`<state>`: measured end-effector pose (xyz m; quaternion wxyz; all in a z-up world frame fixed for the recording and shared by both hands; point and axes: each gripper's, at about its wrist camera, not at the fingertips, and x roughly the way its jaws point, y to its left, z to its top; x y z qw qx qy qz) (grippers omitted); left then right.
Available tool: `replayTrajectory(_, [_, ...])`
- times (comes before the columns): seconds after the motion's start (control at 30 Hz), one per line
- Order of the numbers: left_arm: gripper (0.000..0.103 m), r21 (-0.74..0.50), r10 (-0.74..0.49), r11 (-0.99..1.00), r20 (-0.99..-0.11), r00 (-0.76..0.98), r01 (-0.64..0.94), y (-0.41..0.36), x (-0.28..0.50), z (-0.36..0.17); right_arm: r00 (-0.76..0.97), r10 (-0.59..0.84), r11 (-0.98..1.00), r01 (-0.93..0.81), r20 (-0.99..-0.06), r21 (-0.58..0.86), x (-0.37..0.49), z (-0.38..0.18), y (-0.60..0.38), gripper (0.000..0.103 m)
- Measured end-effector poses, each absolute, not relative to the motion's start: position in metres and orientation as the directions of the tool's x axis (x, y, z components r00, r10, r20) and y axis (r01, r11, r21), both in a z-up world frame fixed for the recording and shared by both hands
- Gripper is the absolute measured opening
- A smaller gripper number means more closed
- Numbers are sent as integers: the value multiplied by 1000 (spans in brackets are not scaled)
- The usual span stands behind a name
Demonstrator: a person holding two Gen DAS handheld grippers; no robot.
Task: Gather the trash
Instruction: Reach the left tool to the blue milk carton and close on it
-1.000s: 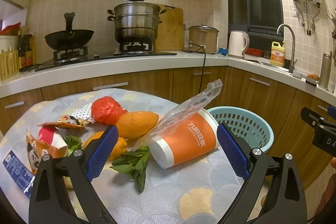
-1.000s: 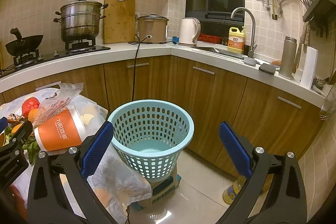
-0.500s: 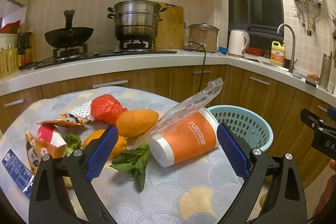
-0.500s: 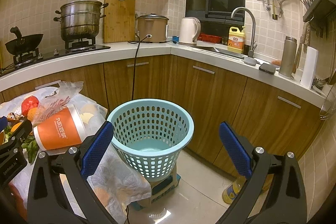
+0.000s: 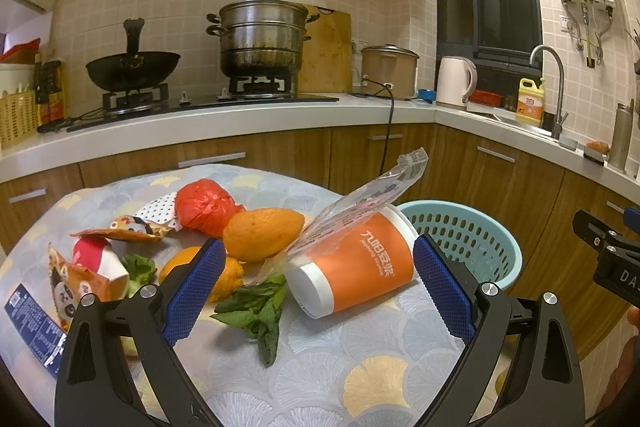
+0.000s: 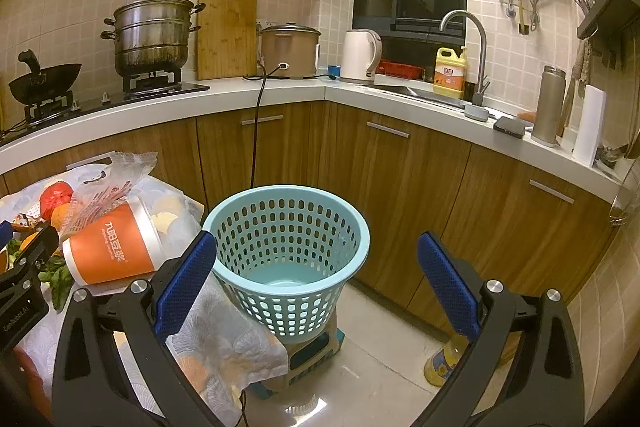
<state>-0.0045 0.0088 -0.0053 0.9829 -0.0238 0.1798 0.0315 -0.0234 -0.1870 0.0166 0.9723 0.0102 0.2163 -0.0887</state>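
Both tongs are spread wide and nothing is held. Left tongs (image 5: 316,279) are hovering over the surface (image 5: 360,379), lined up on the orange cup (image 5: 356,267), which lies on its side at the surface's near-right edge. A clear plastic wrapper (image 5: 360,195) is leaning on the cup's upper side. Right tongs (image 6: 316,279) are pointed at the blue basket (image 6: 286,223), which stands on a small stool on the floor just beside the surface edge and looks empty.

Step judged: approach to first pick; no trash seen in the basket yet. Next move calls for the left tongs to be lowered so the cup body sits between the pads, then closed across its width. The wrapper is likely to slide off when the cup is lifted.

Remaining trash is clustered further left: orange peels (image 5: 262,235), red bag (image 5: 204,207), leaves (image 5: 256,311), snack packets (image 5: 76,279).

Room: open cloth in front of the cup, clear path right to the basket rim. The cup is close to the edge, so a nudge could roll it off. Cabinets are well apart.
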Motion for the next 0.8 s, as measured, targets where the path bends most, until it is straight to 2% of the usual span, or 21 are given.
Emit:
replayTrajectory(0.13, [92,-39,130,988,-307,943,-149,14,-15,1,896,-156,986,166,-417,-11,-27,19,-185,95])
replayTrajectory(0.3, [92,-33,209,973,-311,927,-230,20,-40,5,902,-148,988,151,-406,-25,-31,21,-178,95])
replayTrajectory(0.5, [92,25,348,934,-291,891,-357,33,-92,5,906,-131,991,121,-402,-51,-32,22,-162,89])
replayTrajectory(0.6, [92,9,432,891,-330,839,-455,50,-110,-1,909,-99,995,83,-405,-57,-33,22,-151,85])
replayTrajectory(0.8, [92,-62,446,842,-477,758,-535,91,-113,-21,915,-12,997,-20,-403,-76,-38,21,-122,80])
